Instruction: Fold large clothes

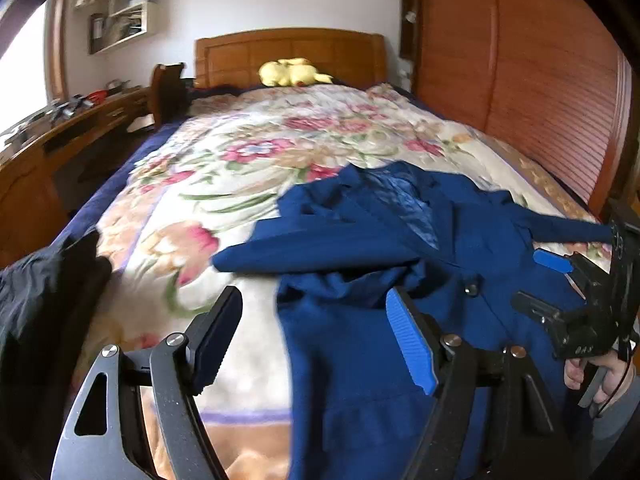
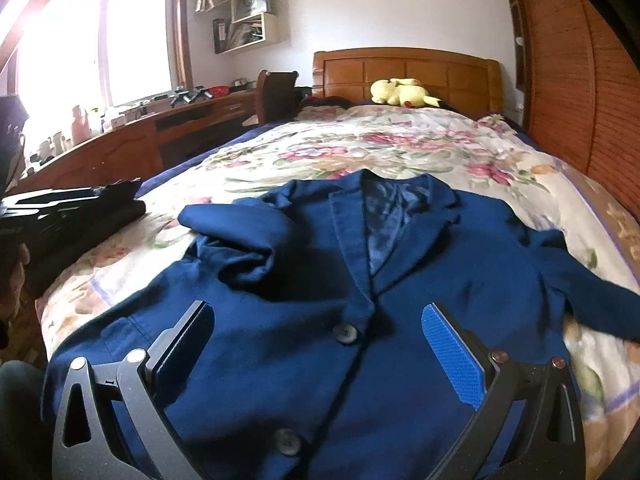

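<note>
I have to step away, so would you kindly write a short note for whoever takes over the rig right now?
Left tongs: open, empty, over the blazer's left edge.
Right tongs: open, empty, hovering above the front buttons.
Blue blazer: face up on the floral quilt, collar toward the headboard. The sleeve on the picture's left is folded in across the chest; the other sleeve lies out to the side.
A dark garment sits at the bed's left edge.
Left to do: fold the outstretched sleeve in, then fold the body.

Black tongs (image 2: 316,352) – blue ribbed pad, silver screws; grey sleeve (image 1: 612,412)
</note>
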A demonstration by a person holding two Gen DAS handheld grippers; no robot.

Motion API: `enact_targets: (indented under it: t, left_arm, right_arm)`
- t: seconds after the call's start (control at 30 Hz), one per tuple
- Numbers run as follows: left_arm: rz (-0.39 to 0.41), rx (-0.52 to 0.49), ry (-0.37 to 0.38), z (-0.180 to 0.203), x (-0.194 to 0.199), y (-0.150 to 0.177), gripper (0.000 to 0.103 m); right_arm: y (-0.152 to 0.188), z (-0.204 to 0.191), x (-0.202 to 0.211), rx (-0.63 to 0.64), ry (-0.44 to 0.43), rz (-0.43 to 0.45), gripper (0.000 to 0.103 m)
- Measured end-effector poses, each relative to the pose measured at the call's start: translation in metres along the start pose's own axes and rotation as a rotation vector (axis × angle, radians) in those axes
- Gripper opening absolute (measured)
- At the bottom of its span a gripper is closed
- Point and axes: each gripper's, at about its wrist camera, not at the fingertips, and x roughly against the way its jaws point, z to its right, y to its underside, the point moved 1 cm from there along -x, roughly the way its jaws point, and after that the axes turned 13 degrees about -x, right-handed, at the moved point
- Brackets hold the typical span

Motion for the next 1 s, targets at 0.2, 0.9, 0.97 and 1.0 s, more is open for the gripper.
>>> enact_targets:
  t: [0.2, 0.9, 0.97, 1.0]
  left_arm:
    - [0.024, 0.051, -0.044, -0.032, 0.020, 0.032, 0.075]
    - [0.034, 0.105, -0.160, -0.110, 0.061, 0.105, 0.075]
    - [0.033, 0.109, -0.157, -0.111, 0.060, 0.106, 0.075]
    - [0.033, 0.110, -0.156, -0.113, 0.060, 0.107, 0.075]
  right_arm:
    - [-0.017, -0.030, -0.020, 0.074, -0.005, -0.036, 0.103]
    - [-0.068, -0.171, -0.237, 0.320, -0.035, -0.312, 0.095]
    - [-0.071, -0.179, -0.252, 0.343, -0.020, -0.316, 0.092]
    - [-0.073, -0.182, -0.257, 0.350, -0.013, -0.316, 0.091]
